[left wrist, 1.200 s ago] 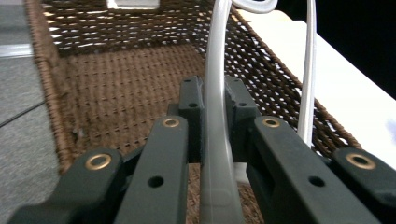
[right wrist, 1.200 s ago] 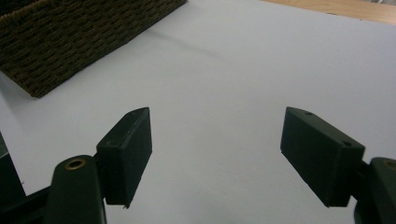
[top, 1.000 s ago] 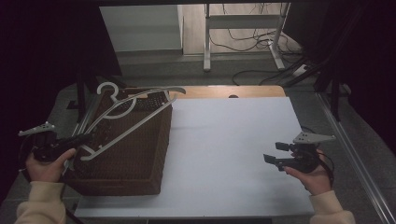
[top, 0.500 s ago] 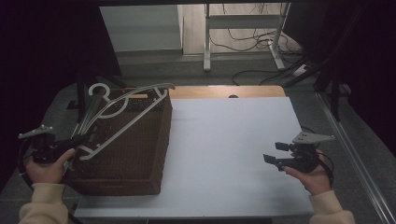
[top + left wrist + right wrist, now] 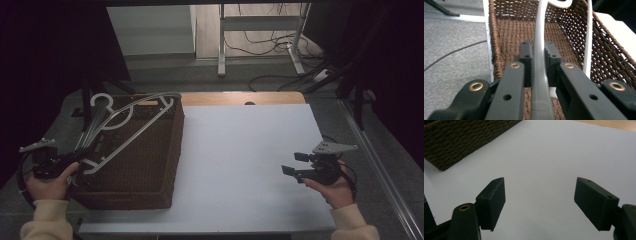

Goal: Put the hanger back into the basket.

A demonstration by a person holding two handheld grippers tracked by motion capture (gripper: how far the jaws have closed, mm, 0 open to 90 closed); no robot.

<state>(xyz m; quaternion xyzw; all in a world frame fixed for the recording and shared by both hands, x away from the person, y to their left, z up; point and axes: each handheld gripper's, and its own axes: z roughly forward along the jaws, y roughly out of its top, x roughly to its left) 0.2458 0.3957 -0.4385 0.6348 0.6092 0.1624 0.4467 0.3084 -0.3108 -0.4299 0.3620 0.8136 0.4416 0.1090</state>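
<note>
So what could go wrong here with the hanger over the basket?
The left gripper is shut on one thin arm of the hanger, so the hanger could pivot or slip. Its hook end sits near the wicker basket's far rim and could snag there. The right gripper is open, away, giving no support.

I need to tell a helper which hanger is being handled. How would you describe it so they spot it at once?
Find the brown wicker basket at the left end of the white table. Pale plastic hangers rest across it; the hanger meant is the greyish one clamped at its near end in the left gripper, unlike the whiter one beside it.
</note>
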